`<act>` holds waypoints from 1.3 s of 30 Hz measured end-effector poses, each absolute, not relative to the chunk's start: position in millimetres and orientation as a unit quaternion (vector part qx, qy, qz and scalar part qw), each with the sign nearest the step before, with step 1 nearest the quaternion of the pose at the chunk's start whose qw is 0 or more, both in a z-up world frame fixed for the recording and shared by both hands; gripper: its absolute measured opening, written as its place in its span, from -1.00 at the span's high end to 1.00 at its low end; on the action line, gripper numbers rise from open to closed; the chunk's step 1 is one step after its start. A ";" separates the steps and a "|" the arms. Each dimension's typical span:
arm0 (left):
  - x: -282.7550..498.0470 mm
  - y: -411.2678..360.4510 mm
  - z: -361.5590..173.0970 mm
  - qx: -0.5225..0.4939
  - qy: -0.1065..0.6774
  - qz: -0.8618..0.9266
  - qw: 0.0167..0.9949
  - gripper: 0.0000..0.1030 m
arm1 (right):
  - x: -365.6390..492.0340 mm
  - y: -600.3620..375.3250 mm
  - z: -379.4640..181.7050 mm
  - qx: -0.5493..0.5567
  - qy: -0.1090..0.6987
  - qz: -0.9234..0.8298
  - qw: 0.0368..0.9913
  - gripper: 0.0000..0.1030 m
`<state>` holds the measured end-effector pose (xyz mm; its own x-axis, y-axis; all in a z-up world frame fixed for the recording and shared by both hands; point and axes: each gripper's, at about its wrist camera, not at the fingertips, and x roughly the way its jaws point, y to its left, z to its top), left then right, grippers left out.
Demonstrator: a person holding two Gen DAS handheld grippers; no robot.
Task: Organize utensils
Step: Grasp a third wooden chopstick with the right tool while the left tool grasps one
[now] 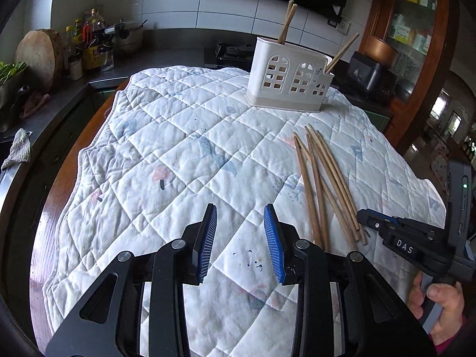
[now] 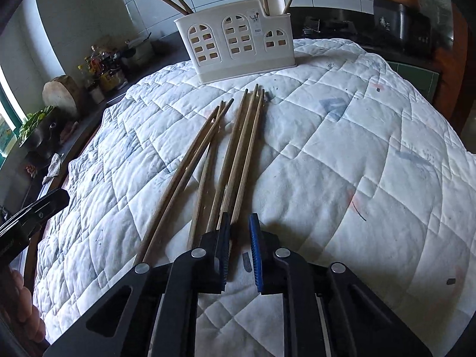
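On quilted white cloth (image 2: 342,154), slim wooden chopsticks (image 2: 238,148), slotted white plastic holder (image 2: 235,41), both grippers (image 1: 240,238) (image 2: 239,247) apart.

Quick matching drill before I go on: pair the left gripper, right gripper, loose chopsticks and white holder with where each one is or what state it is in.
Things:
1. left gripper
2. right gripper
3. loose chopsticks
4. white holder

States:
A. standing at the far side of the quilt, a few chopsticks in it
B. lying flat on the quilt
C. open above bare quilt
D. narrowly open at the near ends of the chopsticks

Pairs: 1-C, 2-D, 3-B, 4-A
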<state>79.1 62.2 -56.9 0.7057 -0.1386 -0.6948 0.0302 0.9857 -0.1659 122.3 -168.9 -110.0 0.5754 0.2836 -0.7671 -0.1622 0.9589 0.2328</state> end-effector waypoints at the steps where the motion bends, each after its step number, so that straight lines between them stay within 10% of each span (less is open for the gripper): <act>1: 78.9 63.5 -57.2 -0.072 0.381 -0.047 0.921 0.35 | 123.0 -167.8 -110.4 0.067 0.444 0.123 0.885 0.74; 33: 102.6 -8.1 -94.3 -0.094 0.428 -0.120 0.891 0.39 | 114.7 -197.8 -115.5 0.048 0.433 0.097 0.895 0.87; 39: 114.3 -13.3 -104.5 -0.098 0.443 -0.113 0.884 0.69 | 113.5 -200.8 -116.5 0.054 0.432 0.105 0.894 0.87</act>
